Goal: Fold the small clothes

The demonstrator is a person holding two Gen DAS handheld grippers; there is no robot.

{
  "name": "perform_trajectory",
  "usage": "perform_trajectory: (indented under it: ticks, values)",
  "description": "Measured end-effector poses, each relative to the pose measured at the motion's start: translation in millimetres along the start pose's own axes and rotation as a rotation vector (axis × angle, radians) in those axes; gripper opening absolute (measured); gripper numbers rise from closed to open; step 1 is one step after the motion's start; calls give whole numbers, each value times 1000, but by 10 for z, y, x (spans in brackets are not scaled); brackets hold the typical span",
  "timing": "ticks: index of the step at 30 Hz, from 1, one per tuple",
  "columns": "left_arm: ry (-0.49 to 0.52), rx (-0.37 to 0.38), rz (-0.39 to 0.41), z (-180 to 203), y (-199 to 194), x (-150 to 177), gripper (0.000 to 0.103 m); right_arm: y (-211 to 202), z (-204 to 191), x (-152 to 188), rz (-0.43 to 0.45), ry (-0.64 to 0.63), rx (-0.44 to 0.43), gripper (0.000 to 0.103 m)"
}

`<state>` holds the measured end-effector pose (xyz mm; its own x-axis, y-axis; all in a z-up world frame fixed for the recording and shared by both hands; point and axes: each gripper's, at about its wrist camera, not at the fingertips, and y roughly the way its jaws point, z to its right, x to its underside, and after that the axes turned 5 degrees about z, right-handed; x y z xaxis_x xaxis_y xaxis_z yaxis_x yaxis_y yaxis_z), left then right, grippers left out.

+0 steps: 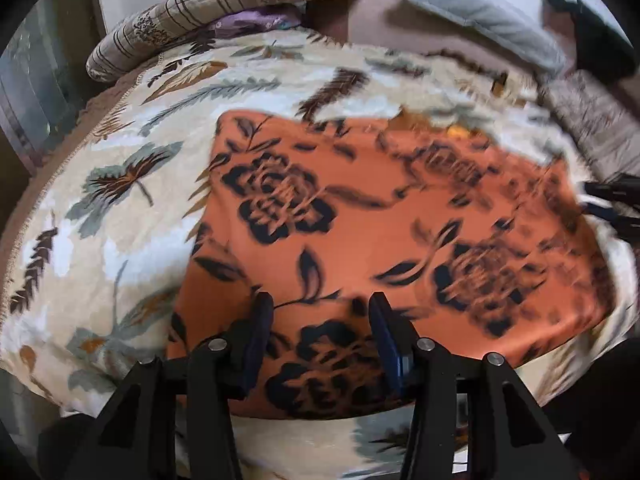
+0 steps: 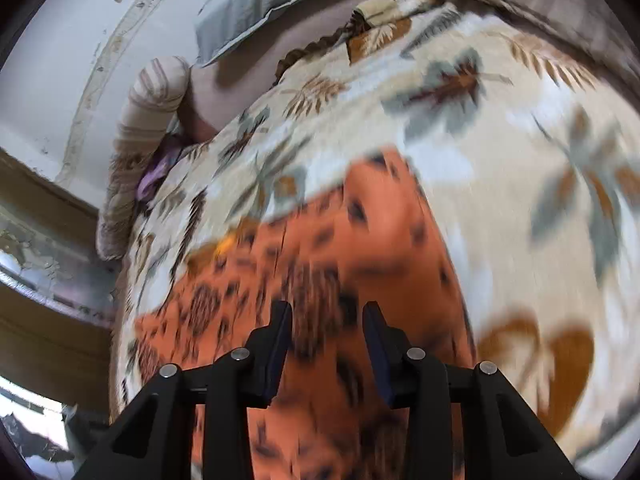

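An orange garment with black flower print (image 1: 360, 216) lies flat, folded into a rough rectangle, on a cream leaf-patterned blanket (image 1: 120, 184). My left gripper (image 1: 320, 304) hovers over the garment's near edge, open, with nothing pinched between its blue pads. At the garment's right edge the dark fingers of the other gripper (image 1: 612, 208) poke in. In the right wrist view the same orange garment (image 2: 304, 248) is blurred and runs down the picture. My right gripper (image 2: 326, 310) stands open above it, and its pads do not press on the cloth.
A striped patchwork pillow (image 1: 224, 4) and a grey pillow (image 1: 480, 4) lie at the head of the bed. The blanket's fringed edge (image 1: 52, 168) drops off at the left. The right wrist view shows the blanket (image 2: 500, 200), a white wall (image 2: 60, 40) and the bedside.
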<state>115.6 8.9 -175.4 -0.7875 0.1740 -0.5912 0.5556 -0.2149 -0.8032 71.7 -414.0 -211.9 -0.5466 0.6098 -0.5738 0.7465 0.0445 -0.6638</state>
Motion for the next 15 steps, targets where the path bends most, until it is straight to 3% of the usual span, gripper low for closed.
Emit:
perform_trajectory:
  ticks: [2,3,4,6,7,8,11,15]
  values:
    - [-1,23,20,81,-24,-66,59,224,30,-217,-16,48,-6,41]
    - [4,13,28,141,-6,-91,69,323,53,-293,-25,67,-2,41]
    - [7,6,33,195,28,-103,73,474,92,-377,-35,75,28,41]
    - [20,1,23,251,132,-87,74,694,174,-449,-28,57,94,38]
    - [24,-15,-3,260,216,-69,74,741,206,-472,-29,57,85,38]
    - [24,-48,-47,266,327,-42,74,736,214,-488,-23,60,73,38]
    - [67,-85,8,346,297,29,76,517,175,-450,18,36,50,40]
    - [54,-83,13,342,267,62,76,155,9,-190,27,-52,-6,42]
